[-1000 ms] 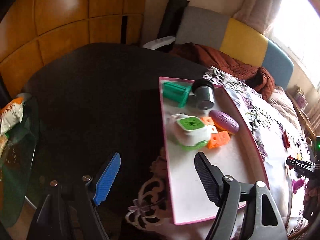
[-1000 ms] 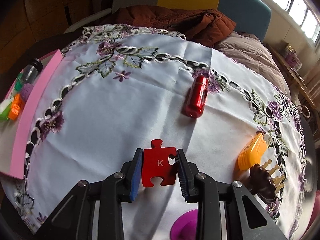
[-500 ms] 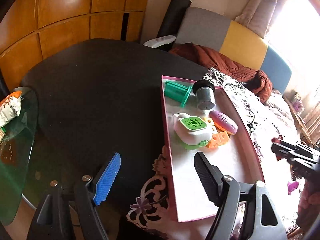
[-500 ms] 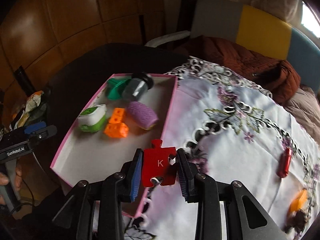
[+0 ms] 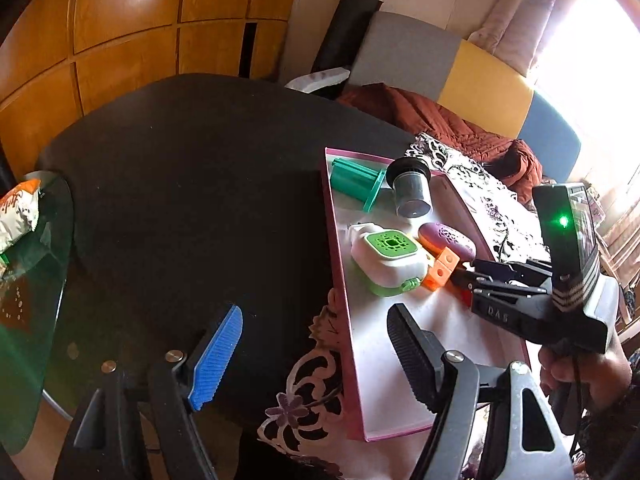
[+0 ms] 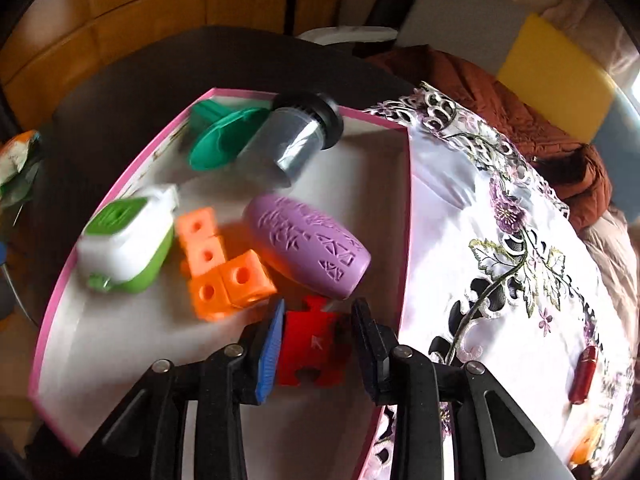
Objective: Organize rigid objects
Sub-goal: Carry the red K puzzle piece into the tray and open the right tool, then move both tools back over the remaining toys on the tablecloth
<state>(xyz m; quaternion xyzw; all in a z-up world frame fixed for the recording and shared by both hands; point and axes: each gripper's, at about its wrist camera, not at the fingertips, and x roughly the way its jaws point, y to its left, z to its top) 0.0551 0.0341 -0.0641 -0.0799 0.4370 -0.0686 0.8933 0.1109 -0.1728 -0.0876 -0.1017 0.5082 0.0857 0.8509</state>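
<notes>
**A:** Right hand-held gripper (image 6: 316,344): what do I log?

**B:** My right wrist view shows it clamped on the red puzzle piece (image 6: 312,350), blue pad on one edge, black pad on the other. A white letter is printed on the piece; it is blurred, so I cannot read it. The piece hangs over the white floor of the pink-rimmed tray (image 6: 406,216).

**A:** What lies ahead of those fingers?

**B:** Just beyond the tips, the purple patterned oval (image 6: 306,244), lying on its side. Ahead and to the left, the orange cubes (image 6: 218,266), joined in a cluster and touching the oval. Further left, the white-and-green box (image 6: 128,246). Farthest from the hand-held gripper, at the tray's far end, the green plastic part (image 6: 224,140) and the grey jar with a black lid (image 6: 292,142), lying side by side.

**A:** To the right of it?

**B:** The embroidered white cloth (image 6: 500,280) on the surface, with a red cylinder (image 6: 584,374) well apart from the tray.

**A:** Left hand-held gripper (image 5: 316,352)?

**B:** Jaws wide apart, nothing between them. The blue pad hangs over the dark surface (image 5: 192,184), the black pad over the tray's near end. From there I see the right tool reaching in from the right, a hand (image 5: 584,372) on its grip, its tips near the cubes.
</notes>
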